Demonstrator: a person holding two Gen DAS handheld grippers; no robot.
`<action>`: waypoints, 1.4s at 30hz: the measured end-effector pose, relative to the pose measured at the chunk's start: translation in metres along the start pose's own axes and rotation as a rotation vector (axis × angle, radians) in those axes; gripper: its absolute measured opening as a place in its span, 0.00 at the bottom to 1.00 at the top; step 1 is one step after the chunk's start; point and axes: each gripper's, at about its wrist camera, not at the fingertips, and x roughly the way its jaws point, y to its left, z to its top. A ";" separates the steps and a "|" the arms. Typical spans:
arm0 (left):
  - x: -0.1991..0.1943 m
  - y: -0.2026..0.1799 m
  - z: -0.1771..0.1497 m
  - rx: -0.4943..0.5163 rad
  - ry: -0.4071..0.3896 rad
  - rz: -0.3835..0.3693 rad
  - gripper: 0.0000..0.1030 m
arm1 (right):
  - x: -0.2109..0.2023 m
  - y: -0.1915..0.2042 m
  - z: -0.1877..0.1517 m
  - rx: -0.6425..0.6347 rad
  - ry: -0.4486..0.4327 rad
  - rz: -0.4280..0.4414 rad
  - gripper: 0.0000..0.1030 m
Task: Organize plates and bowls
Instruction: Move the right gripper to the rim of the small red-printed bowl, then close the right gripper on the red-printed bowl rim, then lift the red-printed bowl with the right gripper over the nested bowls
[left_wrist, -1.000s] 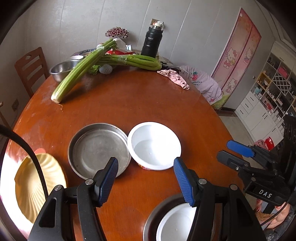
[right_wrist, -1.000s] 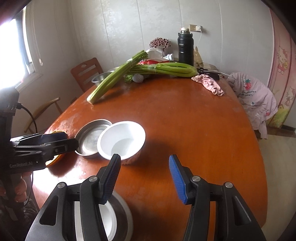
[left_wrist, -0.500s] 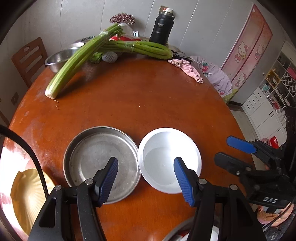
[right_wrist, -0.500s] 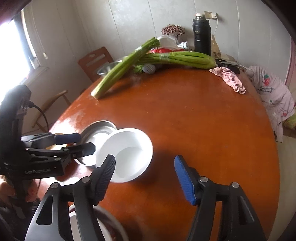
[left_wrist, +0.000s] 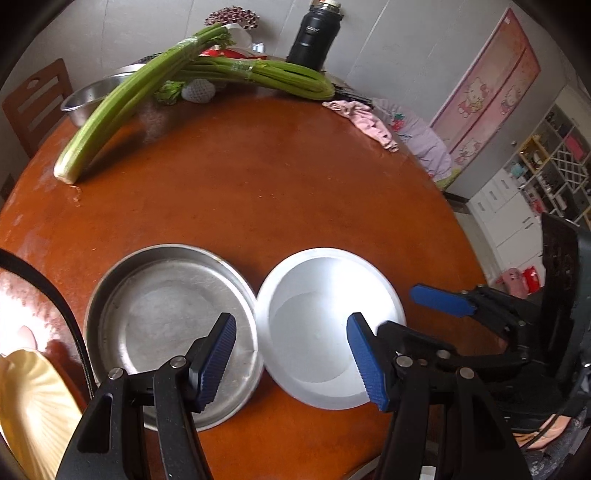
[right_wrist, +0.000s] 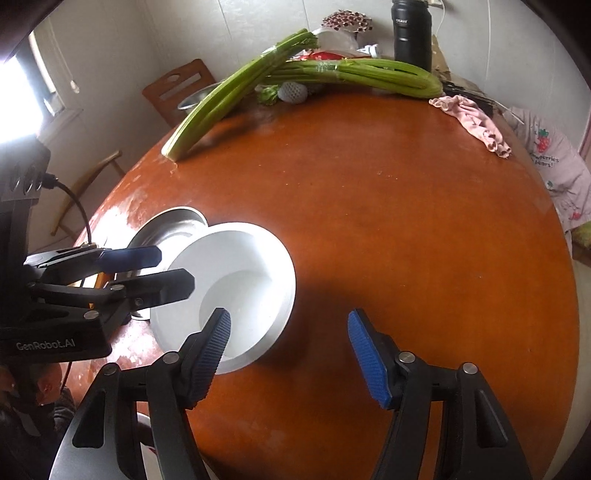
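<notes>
A shallow steel pan (left_wrist: 162, 317) and a white bowl (left_wrist: 325, 321) sit rim to rim on the round brown table (left_wrist: 258, 192). My left gripper (left_wrist: 293, 354) hovers open above them, one finger over the pan and the other over the bowl. A yellow ribbed plate (left_wrist: 29, 410) lies at the lower left. In the right wrist view the white bowl (right_wrist: 236, 291) hides part of the steel pan (right_wrist: 173, 229). My right gripper (right_wrist: 290, 339) is closing, with the bowl's near rim between its jaws and neither pad touching it. The left gripper (right_wrist: 147, 273) reaches in from the left.
Two celery bunches (left_wrist: 122, 110) (left_wrist: 266, 74), a steel bowl (left_wrist: 88, 99), a black flask (left_wrist: 314, 33) and a pink cloth (left_wrist: 365, 118) lie along the table's far side. A wooden chair (left_wrist: 33, 107) stands behind. A white-and-steel dish edge (right_wrist: 144, 432) shows under the right gripper.
Both grippers have moved forward and down toward the steel pan and white bowl, which now look larger. The stacked dish near the table's front edge has left the left wrist view.
</notes>
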 end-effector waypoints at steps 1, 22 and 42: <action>0.000 -0.001 0.000 -0.001 0.000 -0.005 0.60 | 0.001 0.001 0.000 -0.010 -0.002 -0.007 0.60; 0.014 -0.001 -0.002 -0.005 0.024 -0.034 0.46 | 0.007 0.019 0.000 -0.039 0.014 0.036 0.47; -0.040 -0.023 -0.016 0.016 -0.067 -0.061 0.45 | -0.040 0.034 -0.010 -0.030 -0.069 0.038 0.47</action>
